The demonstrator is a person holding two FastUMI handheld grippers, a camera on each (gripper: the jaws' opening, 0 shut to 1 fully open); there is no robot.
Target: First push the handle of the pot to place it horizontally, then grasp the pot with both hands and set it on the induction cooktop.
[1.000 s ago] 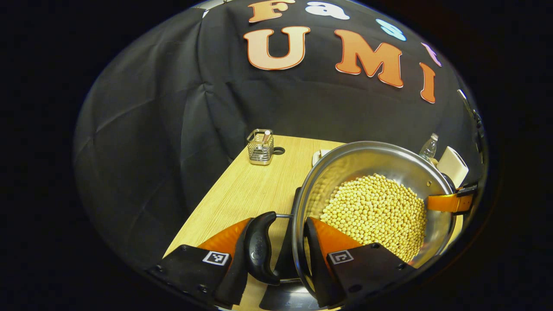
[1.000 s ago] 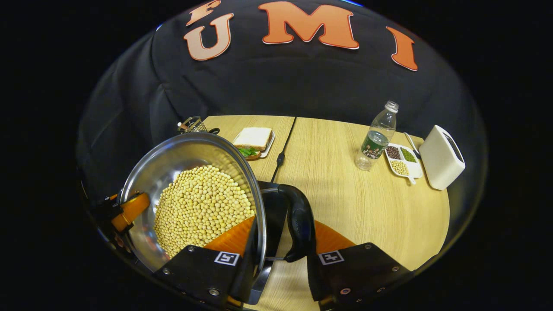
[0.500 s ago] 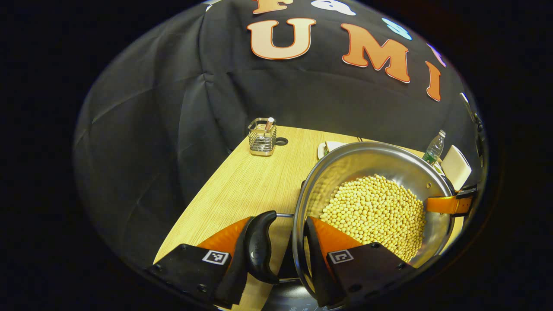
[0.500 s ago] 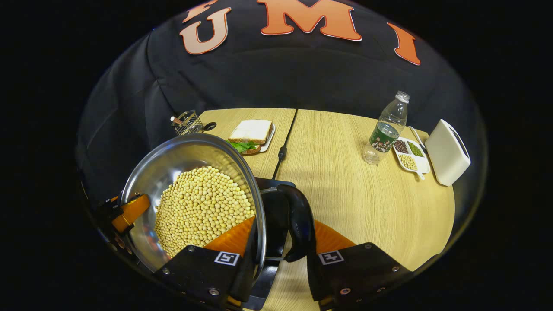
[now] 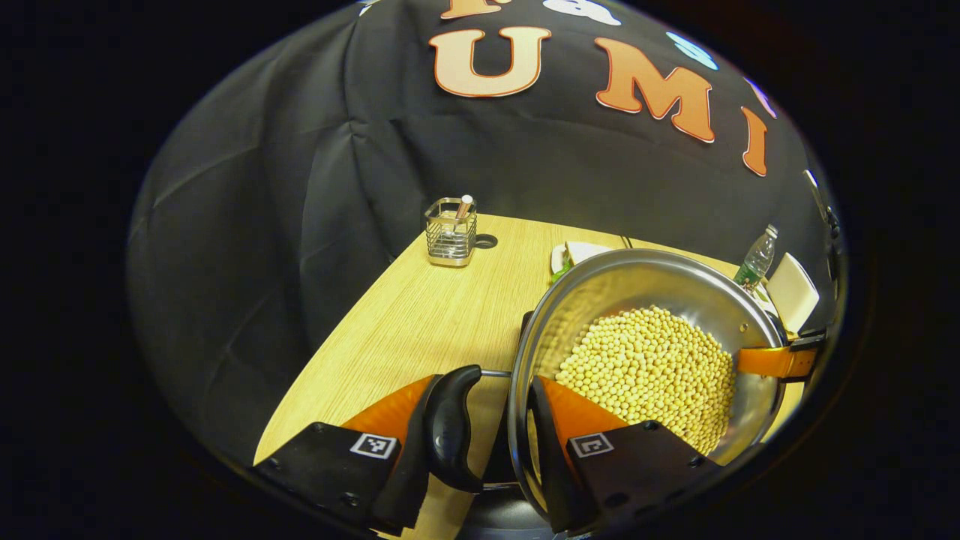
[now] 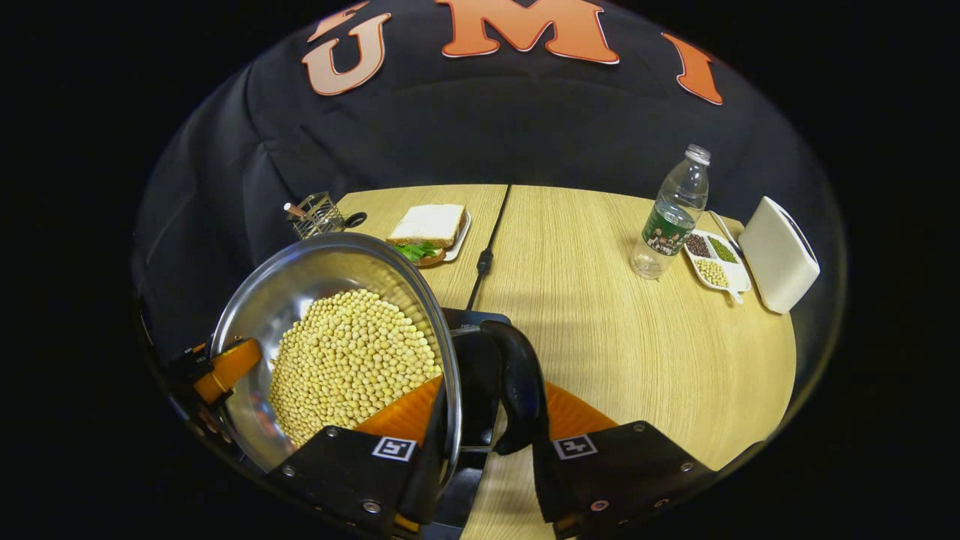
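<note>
A steel pot [image 5: 637,262] full of pale yellow beans [image 5: 652,375] hangs between my two grippers. In the left gripper view, my left gripper [image 5: 487,386] is shut on the pot: one finger sits inside the wall and the other outside the black side handle [image 5: 448,427]. At the opposite rim I see my right gripper [image 5: 772,360]. In the right gripper view, the right gripper [image 6: 495,390] clamps the pot [image 6: 300,277] the same way, over its other black handle [image 6: 517,382], and the left gripper [image 6: 225,367] holds the far side. The black induction cooktop [image 6: 463,321] lies just under the pot.
On the wooden table [image 6: 600,337] are a wire utensil holder [image 5: 450,232], a sandwich on a plate [image 6: 431,229], a water bottle [image 6: 671,214], a divided dish of beans [image 6: 712,262] and a white box [image 6: 780,255]. A black cable [image 6: 487,255] runs back from the cooktop.
Both grippers have shifted a little with the pot still held. The table items have slid slightly in both views. Neither grip has changed.
</note>
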